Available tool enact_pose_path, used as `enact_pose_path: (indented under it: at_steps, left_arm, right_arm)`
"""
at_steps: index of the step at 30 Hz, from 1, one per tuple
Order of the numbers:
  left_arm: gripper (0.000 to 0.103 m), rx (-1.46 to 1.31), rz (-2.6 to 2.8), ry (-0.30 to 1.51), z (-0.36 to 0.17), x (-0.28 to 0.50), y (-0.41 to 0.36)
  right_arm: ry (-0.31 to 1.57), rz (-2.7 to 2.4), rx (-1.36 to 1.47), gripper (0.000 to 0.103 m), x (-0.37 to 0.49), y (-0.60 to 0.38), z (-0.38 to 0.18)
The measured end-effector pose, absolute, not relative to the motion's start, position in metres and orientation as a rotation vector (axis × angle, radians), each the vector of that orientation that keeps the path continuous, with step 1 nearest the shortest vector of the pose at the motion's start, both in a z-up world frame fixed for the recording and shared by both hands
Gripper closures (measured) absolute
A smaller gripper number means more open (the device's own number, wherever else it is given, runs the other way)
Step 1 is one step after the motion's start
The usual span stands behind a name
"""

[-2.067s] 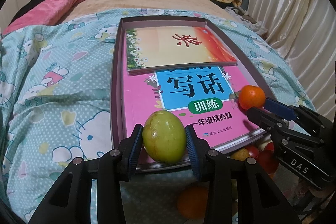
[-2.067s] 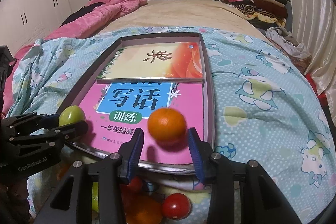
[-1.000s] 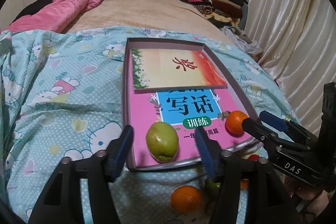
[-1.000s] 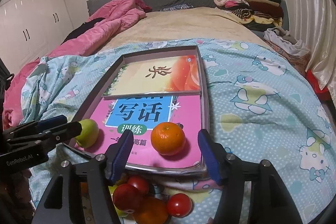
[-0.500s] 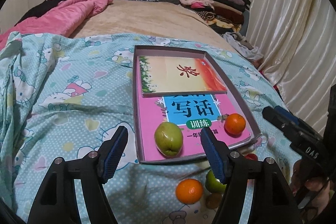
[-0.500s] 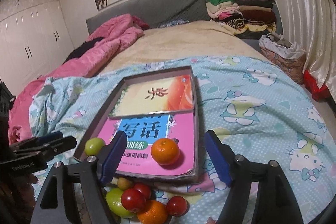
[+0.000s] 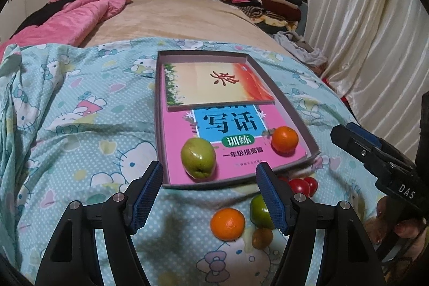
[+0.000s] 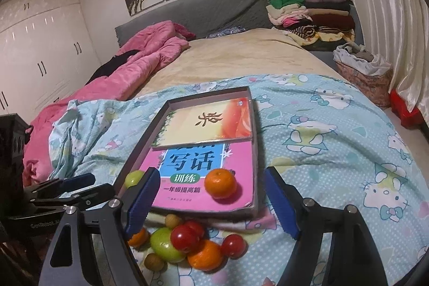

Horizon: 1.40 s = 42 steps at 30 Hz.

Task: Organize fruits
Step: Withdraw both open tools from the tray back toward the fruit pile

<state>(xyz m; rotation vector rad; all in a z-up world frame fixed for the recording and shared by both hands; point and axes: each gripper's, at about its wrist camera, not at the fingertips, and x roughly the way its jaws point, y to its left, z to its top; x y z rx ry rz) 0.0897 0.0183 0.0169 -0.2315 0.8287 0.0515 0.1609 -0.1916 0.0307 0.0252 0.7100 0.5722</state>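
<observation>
Left wrist view: left gripper jaws apart, nothing between the pads. Loose orange and green fruit on the bedspread at 5 o'clock of the gripper. Beyond, at 12 o'clock, tray holds pink book with green pear and mandarin resting on it, apart. Right gripper jaws have just been opening, now apart and empty; fruit pile below it at 6 o'clock.

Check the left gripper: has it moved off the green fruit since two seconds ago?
Yes. The left gripper has let go and backed toward the camera; the green fruit rests on the pink book, beyond its open jaws.
</observation>
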Motion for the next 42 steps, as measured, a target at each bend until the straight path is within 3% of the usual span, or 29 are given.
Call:
enact_pose_path:
  at_steps: [8,37,42]
  left_arm:
    - [0.026,-0.223,0.060,0.858,0.014,0.082,0.018]
    - [0.026,-0.194,-0.042,1.047,-0.021,0.080,-0.003]
    - [0.035,-0.194,-0.057,1.071,-0.028,0.083,-0.004]
  right_arm:
    - [0.742,0.604,-0.006,0.024,0.147,-0.183,0.027]
    - [0.871,0.616,-0.128,0.025,0.135,-0.165,0.000]
    - [0.899,0.629,-0.144,0.025,0.135,-0.162,-0.007]
